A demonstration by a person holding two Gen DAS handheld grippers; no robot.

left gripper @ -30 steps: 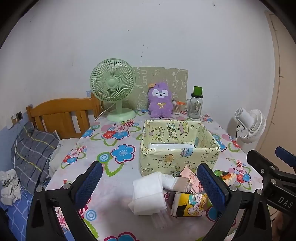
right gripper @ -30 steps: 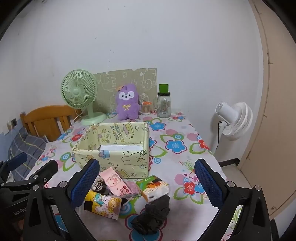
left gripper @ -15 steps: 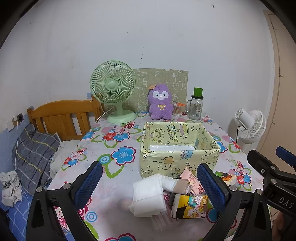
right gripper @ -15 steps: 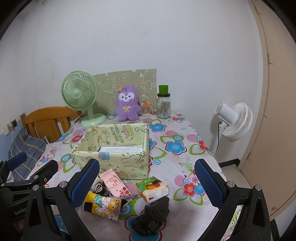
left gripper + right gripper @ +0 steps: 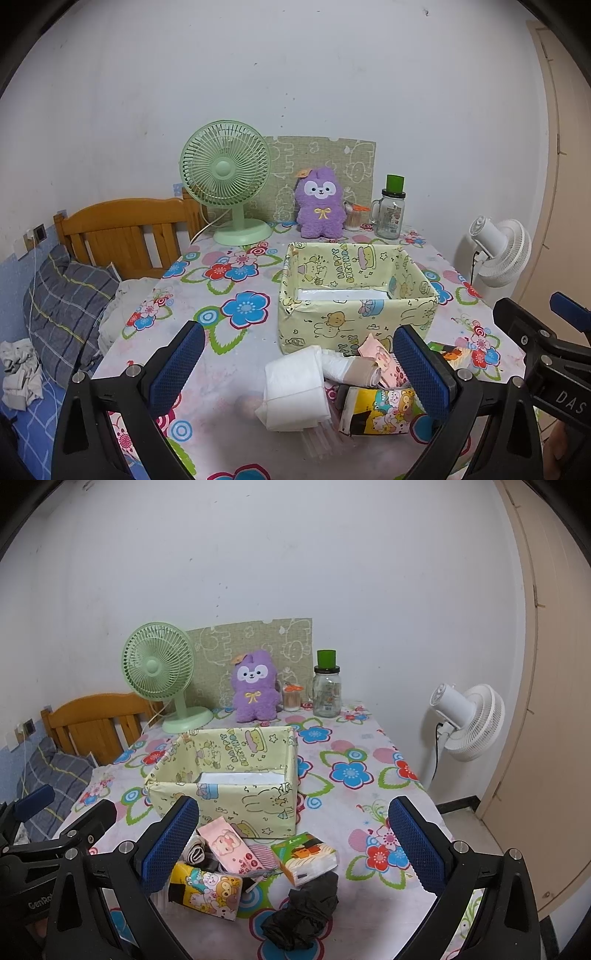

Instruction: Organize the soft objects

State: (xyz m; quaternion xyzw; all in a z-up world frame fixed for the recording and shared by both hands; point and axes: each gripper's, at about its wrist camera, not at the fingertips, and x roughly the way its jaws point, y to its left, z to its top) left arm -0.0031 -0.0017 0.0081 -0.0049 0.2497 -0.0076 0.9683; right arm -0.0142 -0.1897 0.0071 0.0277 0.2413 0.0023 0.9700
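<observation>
On the flowered surface (image 5: 229,354), just in front of the yellow cartoon-print box (image 5: 354,321), lies the pile. Leftmost is a folded white cloth (image 5: 295,391), light and limp by the look of it; I'd pinch it across the thick folded middle. Next, the yellow cartoon tissue pack (image 5: 207,890), the pink tissue pack (image 5: 231,849) and the green tissue pack (image 5: 306,856) should squash a little, so grip their flat sides. The crumpled black cloth (image 5: 303,915) would sag from any pinch. The left hand-held gripper (image 5: 303,365) and the right hand-held gripper (image 5: 295,842) both hover spread wide, holding nothing.
</observation>
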